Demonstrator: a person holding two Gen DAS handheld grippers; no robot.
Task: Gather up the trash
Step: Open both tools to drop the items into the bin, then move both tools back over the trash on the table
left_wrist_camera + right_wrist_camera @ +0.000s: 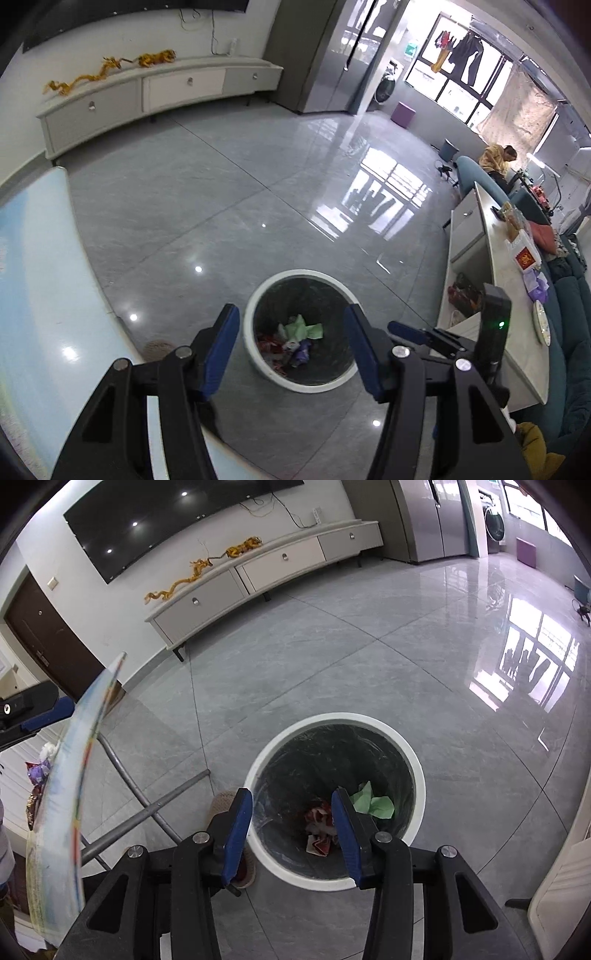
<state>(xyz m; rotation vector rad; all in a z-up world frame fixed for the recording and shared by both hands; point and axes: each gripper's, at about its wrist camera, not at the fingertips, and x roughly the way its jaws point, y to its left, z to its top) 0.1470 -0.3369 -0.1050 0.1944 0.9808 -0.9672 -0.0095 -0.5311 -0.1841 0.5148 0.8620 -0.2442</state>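
Trash bin [334, 801]: round, white rim, dark liner, standing upright on the grey tile floor [369, 657] with its mouth facing straight up; being round, it shows no long axis. Landmark for all entries below.

Contents of bin: green crumpled paper [373, 801] at the bottom, toward the far right side; red-and-white wrapper [319, 829] beside it, nearer the middle; a purple scrap [303, 349] shows in the left wrist view.

Right gripper [291, 834]: above the bin's near rim, blue-padded jaws spread wide, nothing between them.

Left gripper [290, 349]: above the bin's near side, jaws spread wide, empty.

Board with coloured edge [66, 794]: left of the bin, tilted, long axis running near to far.

Metal legs [147, 805]: left of the bin, crossing on the floor.

Cabinet [266, 565]: well beyond the bin, against the wall, gold ornament [207, 568] on top.

Counter [513, 280]: right of the bin, cluttered.
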